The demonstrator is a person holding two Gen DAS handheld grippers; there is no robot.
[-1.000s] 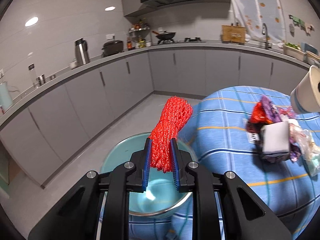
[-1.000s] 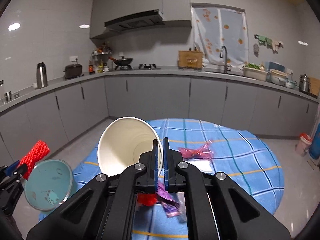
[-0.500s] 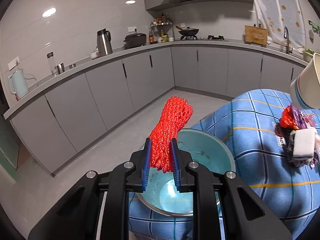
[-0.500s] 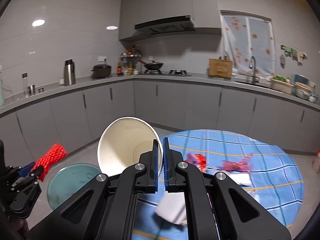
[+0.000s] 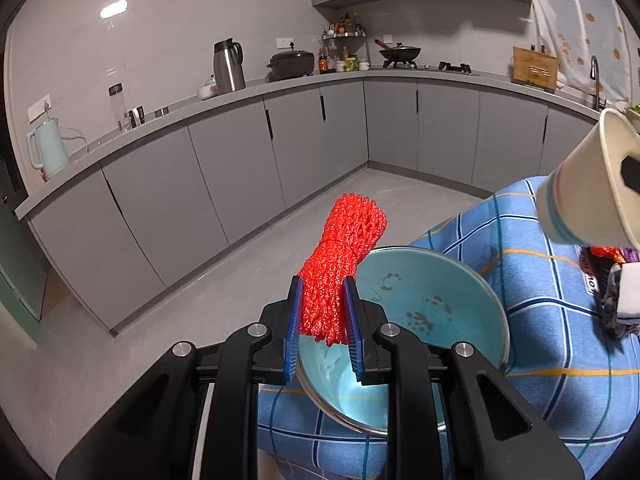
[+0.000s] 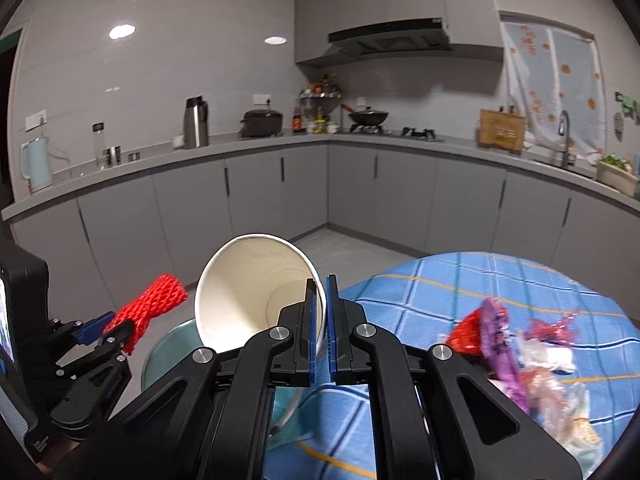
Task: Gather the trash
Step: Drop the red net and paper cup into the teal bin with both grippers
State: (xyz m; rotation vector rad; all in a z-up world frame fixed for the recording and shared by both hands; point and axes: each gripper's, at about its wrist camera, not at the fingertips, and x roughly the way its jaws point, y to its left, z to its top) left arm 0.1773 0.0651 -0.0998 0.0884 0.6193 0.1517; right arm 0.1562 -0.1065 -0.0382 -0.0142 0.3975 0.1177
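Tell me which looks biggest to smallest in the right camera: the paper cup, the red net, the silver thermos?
1. paper cup, though it's nearest the camera
2. red net
3. silver thermos, far away on the counter

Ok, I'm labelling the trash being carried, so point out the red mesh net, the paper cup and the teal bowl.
red mesh net [image 5: 340,264], left wrist view, on the bundle's middle.
paper cup [image 6: 244,288], right wrist view, on its inner wall.
teal bowl [image 5: 432,300], left wrist view, on its bare inside.
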